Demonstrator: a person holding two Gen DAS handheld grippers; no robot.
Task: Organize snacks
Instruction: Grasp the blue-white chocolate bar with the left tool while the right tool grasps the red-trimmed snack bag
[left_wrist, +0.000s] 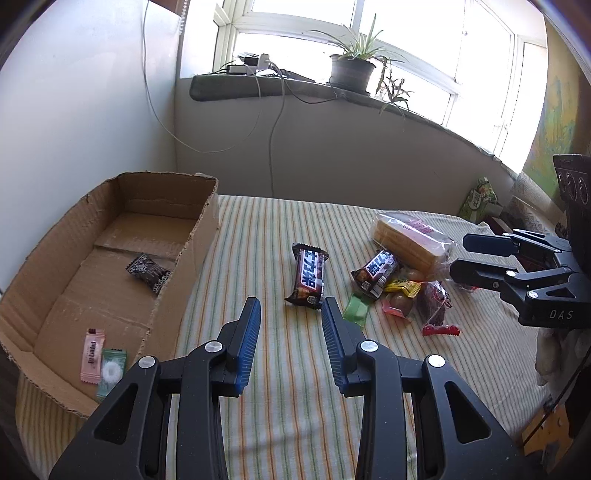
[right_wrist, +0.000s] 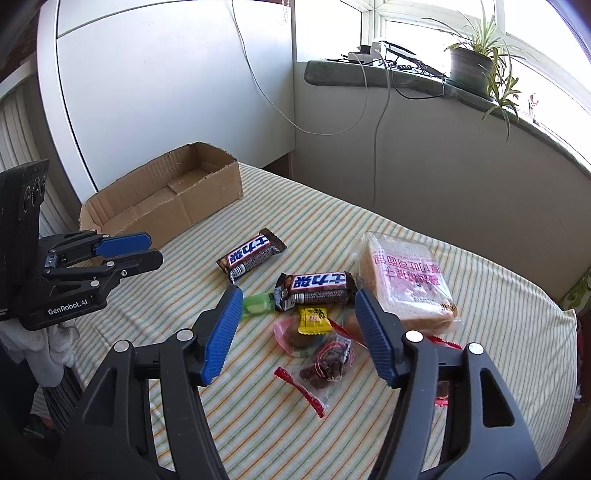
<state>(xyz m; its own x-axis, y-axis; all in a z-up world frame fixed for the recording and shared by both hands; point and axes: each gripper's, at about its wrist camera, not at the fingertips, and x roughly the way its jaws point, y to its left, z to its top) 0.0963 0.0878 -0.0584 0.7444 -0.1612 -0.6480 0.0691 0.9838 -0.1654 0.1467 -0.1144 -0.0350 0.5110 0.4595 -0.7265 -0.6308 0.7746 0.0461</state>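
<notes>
Both claws hang empty: left claw (left_wrist: 291, 306) narrowly apart, right claw (right_wrist: 295, 299) wide above the snacks (right_wrist: 317, 332).

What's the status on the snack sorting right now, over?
Left gripper and right gripper both open, empty. Three snacks in cardboard box; two chocolate bars, bread pack, small candies on striped cloth. Nothing blocking.

striped cloth (right_wrist: 369, 424), brown box (left_wrist: 110, 229), blue-padded tongs (left_wrist: 290, 321)

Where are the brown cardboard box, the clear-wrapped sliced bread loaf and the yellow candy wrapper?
brown cardboard box (left_wrist: 192, 236): left wrist view, right wall.
clear-wrapped sliced bread loaf (right_wrist: 402, 280): right wrist view, top face.
yellow candy wrapper (right_wrist: 313, 319): right wrist view, centre.
</notes>
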